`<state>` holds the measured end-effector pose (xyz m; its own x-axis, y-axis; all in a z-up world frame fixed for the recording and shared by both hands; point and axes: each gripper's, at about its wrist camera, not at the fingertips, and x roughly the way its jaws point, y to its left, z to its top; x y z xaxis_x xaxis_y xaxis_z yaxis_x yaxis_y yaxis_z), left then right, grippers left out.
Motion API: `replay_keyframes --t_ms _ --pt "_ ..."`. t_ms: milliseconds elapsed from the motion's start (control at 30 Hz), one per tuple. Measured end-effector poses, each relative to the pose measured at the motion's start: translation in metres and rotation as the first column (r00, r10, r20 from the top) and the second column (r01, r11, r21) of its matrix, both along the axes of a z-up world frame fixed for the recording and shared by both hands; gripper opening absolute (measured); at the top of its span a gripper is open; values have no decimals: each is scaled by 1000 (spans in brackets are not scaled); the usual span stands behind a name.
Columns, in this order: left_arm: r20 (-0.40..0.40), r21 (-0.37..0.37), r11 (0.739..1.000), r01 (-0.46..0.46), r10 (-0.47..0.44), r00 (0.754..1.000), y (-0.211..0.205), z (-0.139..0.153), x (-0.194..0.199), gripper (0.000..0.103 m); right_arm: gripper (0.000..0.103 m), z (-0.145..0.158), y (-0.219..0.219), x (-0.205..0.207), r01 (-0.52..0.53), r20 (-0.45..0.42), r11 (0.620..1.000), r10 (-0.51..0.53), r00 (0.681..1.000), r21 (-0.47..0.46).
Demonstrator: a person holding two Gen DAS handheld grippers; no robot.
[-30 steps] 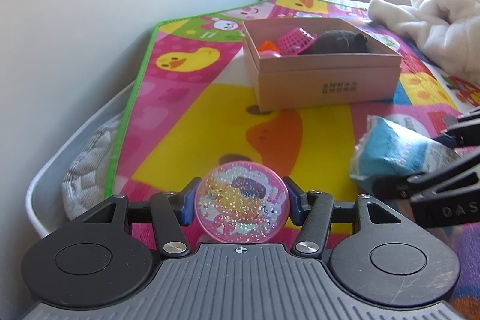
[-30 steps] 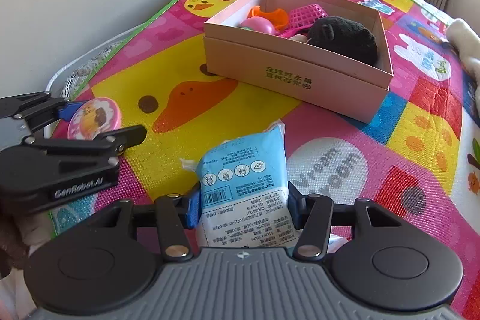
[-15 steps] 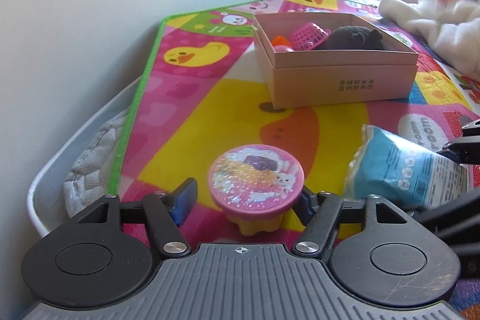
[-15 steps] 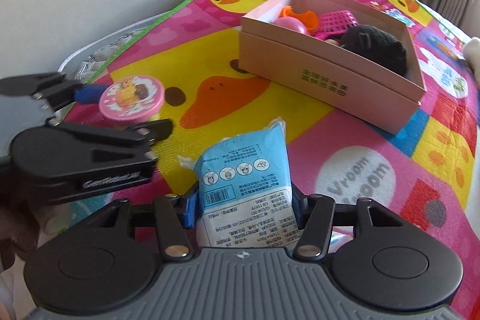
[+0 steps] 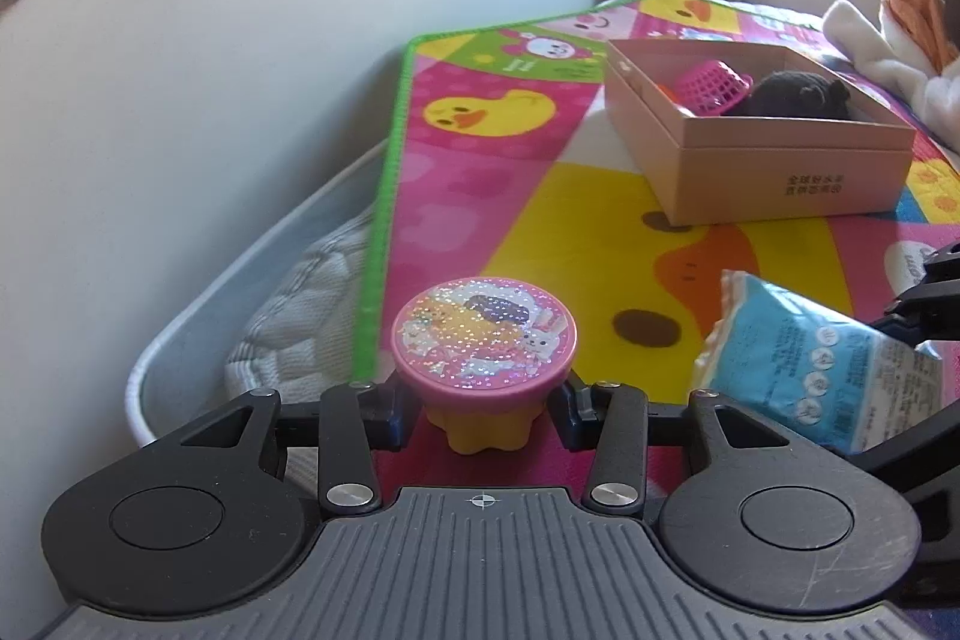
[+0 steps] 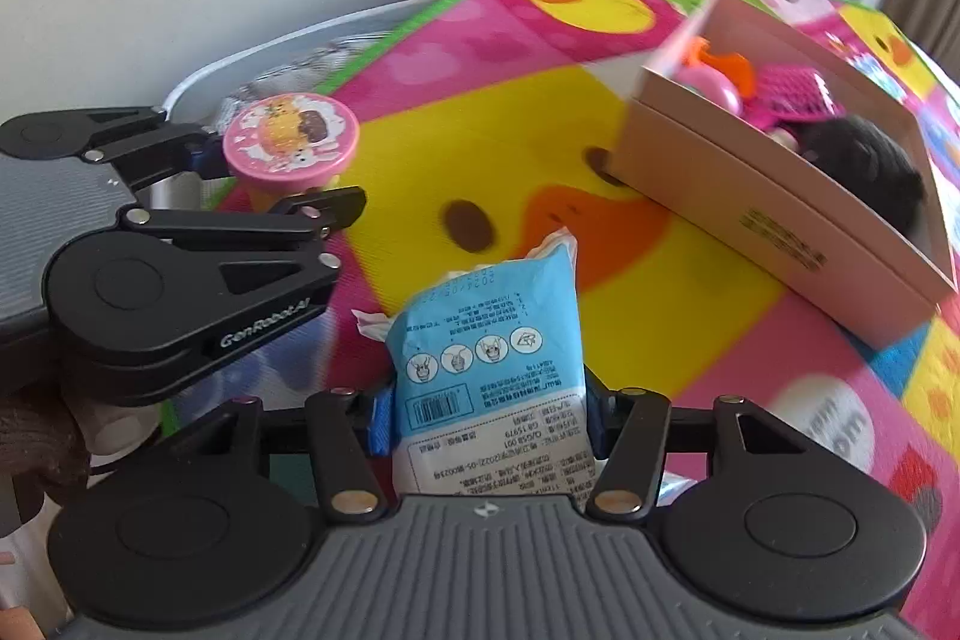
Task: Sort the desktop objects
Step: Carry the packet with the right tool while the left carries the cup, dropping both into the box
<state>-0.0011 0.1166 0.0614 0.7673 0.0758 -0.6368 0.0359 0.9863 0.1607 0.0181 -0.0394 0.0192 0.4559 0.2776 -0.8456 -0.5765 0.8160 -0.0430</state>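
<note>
Left gripper (image 5: 483, 409) is clamped tight on the yellow base of the round pink-lidded glitter toy cup (image 5: 483, 337), lifted off the colourful play mat (image 5: 576, 220). Right gripper (image 6: 486, 427) pinches the blue-and-white plastic packet (image 6: 489, 370), jaws about half-spread. Both hang short of the open pink cardboard box (image 5: 774, 172). Best carry both level, clear its near wall, release inside; the packet's lower end is hidden, probably sagging.
</note>
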Motion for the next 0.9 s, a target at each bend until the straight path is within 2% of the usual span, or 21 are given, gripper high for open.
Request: replay_keyframes --t_ms 433,900 --pt "-11 -71 997 0 -1 1000 9 -6 -5 50 56 -2 20 -10 -9 37 998 12 999 -68" --pt "-9 -50 999 6 -6 1000 6 -9 -4 53 56 -1 18 -10 -14 42 998 16 999 -62"
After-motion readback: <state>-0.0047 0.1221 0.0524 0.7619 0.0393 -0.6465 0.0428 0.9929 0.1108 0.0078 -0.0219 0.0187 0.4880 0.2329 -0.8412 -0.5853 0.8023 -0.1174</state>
